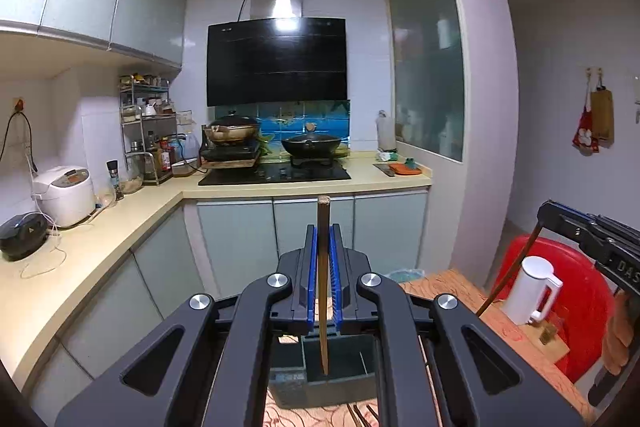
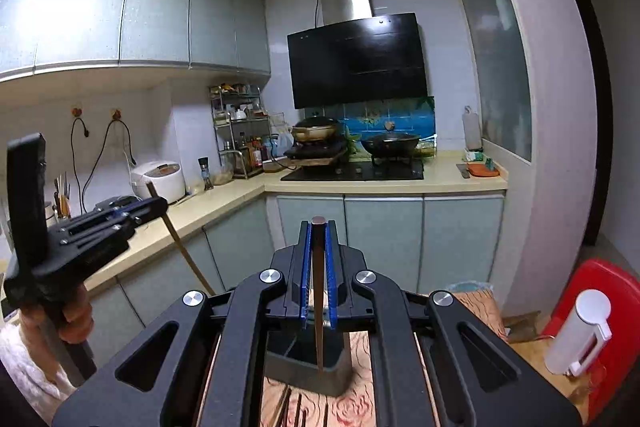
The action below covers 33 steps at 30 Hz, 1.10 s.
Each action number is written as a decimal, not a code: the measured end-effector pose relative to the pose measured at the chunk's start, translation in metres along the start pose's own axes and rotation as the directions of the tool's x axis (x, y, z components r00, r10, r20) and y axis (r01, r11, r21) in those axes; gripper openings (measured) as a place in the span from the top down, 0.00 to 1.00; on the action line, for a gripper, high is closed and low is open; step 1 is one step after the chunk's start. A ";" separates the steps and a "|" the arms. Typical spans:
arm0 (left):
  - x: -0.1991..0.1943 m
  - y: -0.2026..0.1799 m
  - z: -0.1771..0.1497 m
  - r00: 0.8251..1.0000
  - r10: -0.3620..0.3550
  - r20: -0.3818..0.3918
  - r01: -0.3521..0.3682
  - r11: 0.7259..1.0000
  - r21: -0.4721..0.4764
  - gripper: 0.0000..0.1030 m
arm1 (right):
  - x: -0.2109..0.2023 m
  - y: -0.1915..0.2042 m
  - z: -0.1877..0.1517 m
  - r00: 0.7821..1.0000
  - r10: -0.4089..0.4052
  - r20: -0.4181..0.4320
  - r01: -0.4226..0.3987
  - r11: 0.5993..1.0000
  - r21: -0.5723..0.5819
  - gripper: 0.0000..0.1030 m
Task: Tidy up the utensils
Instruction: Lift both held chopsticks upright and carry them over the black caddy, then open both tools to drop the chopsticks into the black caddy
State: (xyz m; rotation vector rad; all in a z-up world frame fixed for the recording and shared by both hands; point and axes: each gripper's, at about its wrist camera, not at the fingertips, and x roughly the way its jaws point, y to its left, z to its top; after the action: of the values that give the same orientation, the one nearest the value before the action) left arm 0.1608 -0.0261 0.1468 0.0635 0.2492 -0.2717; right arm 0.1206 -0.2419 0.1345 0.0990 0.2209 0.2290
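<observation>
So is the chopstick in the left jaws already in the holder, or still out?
Out. The chopstick, pinched upright in the left gripper, hangs with its tip above the dark holder.

A: How do the hand-held grippers stand?
B: The left hand-held gripper (image 1: 323, 231) has its blue pads pressed together, aimed a little downward. The right hand-held gripper (image 2: 318, 227) matches it (pads clamped too).
A: And the hands?
B: A left hand (image 2: 74, 311) grips its handle.

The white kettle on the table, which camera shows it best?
Left wrist view: the white kettle shows whole, handle included, in front of the red chair. The right wrist view catches it at the frame's edge, more distorted.
</observation>
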 end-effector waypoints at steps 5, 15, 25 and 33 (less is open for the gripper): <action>0.026 0.003 -0.007 1.000 0.002 -0.027 -0.002 1.000 -0.002 0.95 | 0.025 0.006 0.003 1.000 0.005 -0.003 -0.005 1.000 -0.010 0.93; 0.066 0.015 -0.044 0.991 -0.006 -0.131 0.003 1.000 -0.020 0.94 | 0.087 0.004 -0.030 0.990 -0.005 -0.143 0.005 1.000 0.000 0.93; 0.069 0.023 -0.062 0.987 -0.010 -0.163 0.006 1.000 -0.025 0.85 | 0.104 0.012 -0.053 0.980 -0.027 -0.197 0.027 1.000 0.000 0.83; 0.053 0.029 -0.058 0.990 0.005 -0.139 -0.011 0.999 -0.045 0.41 | 0.084 0.011 -0.042 0.989 -0.056 -0.139 0.058 0.998 0.012 0.46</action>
State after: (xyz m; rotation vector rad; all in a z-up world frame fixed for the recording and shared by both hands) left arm 0.2050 -0.0060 0.0783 0.0386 0.3939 -0.2541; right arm 0.1890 -0.2082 0.0781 0.0922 0.3636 0.1777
